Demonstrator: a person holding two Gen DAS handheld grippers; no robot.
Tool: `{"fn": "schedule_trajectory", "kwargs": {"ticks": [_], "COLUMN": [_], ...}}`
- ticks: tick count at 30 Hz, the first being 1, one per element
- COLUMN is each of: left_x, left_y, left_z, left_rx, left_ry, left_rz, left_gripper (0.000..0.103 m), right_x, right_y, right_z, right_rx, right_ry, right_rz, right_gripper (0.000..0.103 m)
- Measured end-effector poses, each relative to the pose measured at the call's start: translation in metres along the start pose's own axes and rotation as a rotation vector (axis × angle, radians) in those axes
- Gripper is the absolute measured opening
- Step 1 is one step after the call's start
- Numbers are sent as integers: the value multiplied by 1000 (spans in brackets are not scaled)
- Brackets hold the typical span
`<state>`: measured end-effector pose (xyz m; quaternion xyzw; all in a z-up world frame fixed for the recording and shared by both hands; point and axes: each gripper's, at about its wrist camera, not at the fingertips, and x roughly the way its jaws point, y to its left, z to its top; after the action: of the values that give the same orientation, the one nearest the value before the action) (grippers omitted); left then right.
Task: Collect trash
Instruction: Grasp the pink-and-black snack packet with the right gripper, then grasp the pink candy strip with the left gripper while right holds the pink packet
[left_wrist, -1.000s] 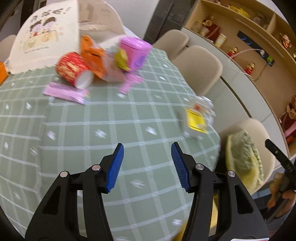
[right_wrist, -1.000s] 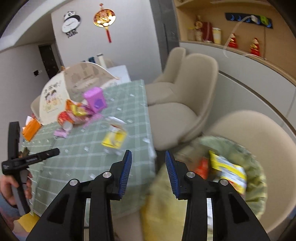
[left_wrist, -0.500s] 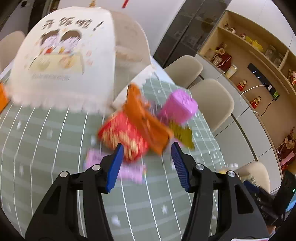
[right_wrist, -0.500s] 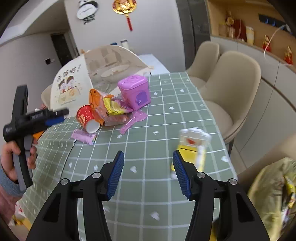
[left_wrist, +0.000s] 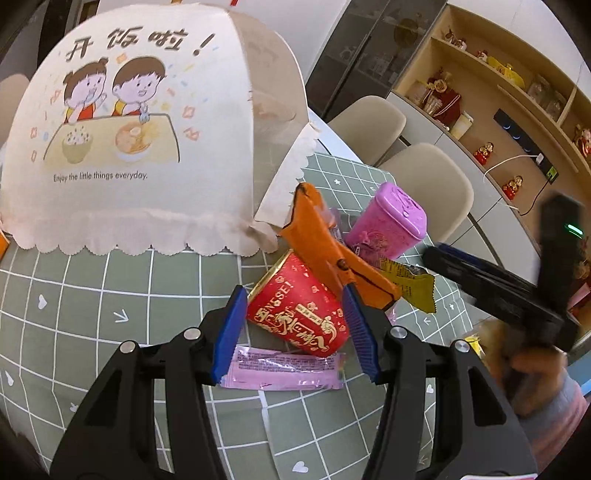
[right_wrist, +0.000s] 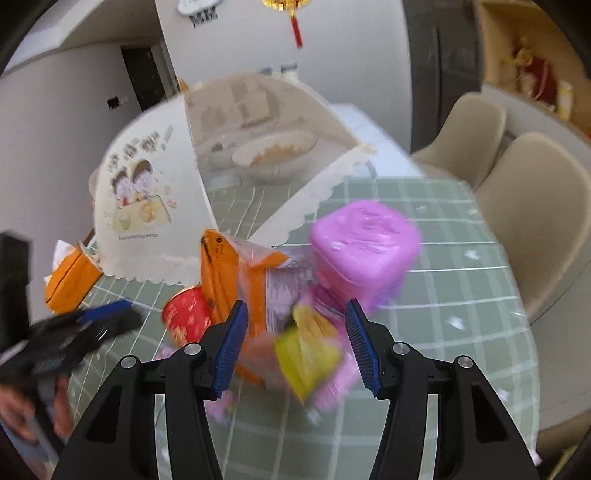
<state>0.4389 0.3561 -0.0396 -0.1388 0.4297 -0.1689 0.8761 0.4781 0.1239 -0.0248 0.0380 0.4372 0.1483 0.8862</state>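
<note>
Red paper cup (left_wrist: 299, 314): lies on its side at centre frame in the left wrist view, gold lettering up, framed between the blue pads of the left gripper (left_wrist: 295, 332). Pads stand apart, neither pressing the cup; gripper released, nothing grasped.

Pink wrapper (left_wrist: 284, 369): flat on the cloth just below the cup, lower centre, between the left gripper's fingers.

Orange packet (left_wrist: 325, 247): leans across the cup's upper right edge, running from centre to right of centre; its lower end sits just beside the right-hand pad.

Yellow wrapper (left_wrist: 410, 284): right of the orange packet, partly under it.

Purple tin (left_wrist: 388, 221): upright, upper right of the pile, touching the packets.

Right gripper (right_wrist: 295, 339): blurred right wrist view. Jaws have just been opening and stand wide; released. A yellow-green wrapper (right_wrist: 306, 350) and part of the orange packet (right_wrist: 225, 280) appear between the pads, no pad touching them that can be made out. Red cup (right_wrist: 184, 314) at centre left, purple tin (right_wrist: 362, 247) upper right of the pads.

Surroundings: green checked tablecloth (left_wrist: 92, 295); cartoon-printed mesh food cover (left_wrist: 129, 129) in the upper left; beige chairs (left_wrist: 432, 177) at right.
</note>
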Motion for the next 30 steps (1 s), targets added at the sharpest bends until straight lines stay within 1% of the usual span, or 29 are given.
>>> {"fn": "schedule_trajectory", "kwargs": {"ticks": [1, 2, 4, 6, 7, 11, 13, 15, 18, 20, 21, 22, 23, 27, 28, 30], "left_x": [1, 2, 3, 4, 5, 12, 14, 16, 15, 13, 15, 18, 22, 36, 40, 48], "left_y": [3, 5, 7, 9, 10, 9, 8, 6, 7, 8, 6, 4, 1, -1, 1, 4], "left_z": [1, 3, 5, 7, 7, 6, 2, -6, -17, -28, -34, -38, -42, -45, -43, -42], "left_rx": [-5, -4, 10, 24, 24, 18, 29, 44, 31, 13, 22, 42, 84, 203, 221, 238], "left_ry": [8, 16, 25, 28, 26, 36, 45, 53, 57, 72, 95, 114, 134, 143, 146, 178], "left_rz": [-16, -28, -43, -57, -63, -102, -108, -97, -67, -73, -90, -108, -117, -68, -63, -73], "left_gripper": [51, 51, 51, 51, 51, 51, 51, 51, 51, 51, 51, 51, 51, 51, 51, 51], "right_x": [19, 29, 47, 47, 43, 16, -8, -25, -50, -62, -64, -67, -68, -69, -69, -68], "right_y": [-1, 0, -4, -10, -12, -20, -26, -31, -40, -46, -49, -52, -54, -56, -56, -53], "right_z": [2, 1, -7, -18, -24, -47, -60, -69, -86, -99, -102, -107, -111, -118, -120, -121], "right_rx": [-1, -3, 8, 31, 37, 36, 63, 80, 123, 164, 179, 200, 219, 263, 275, 278], "right_ry": [38, 60, 111, 120, 124, 126, 109, 95, 85, 81, 79, 77, 75, 65, 62, 62], "right_rz": [-6, -16, -37, -42, -40, -40, -40, -50, -63, -67, -63, -58, -53, -50, -42, -35], "right_gripper": [45, 41, 22, 13, 11, 7, 7, 7, 7, 7, 7, 7, 7, 7, 7, 7]}}
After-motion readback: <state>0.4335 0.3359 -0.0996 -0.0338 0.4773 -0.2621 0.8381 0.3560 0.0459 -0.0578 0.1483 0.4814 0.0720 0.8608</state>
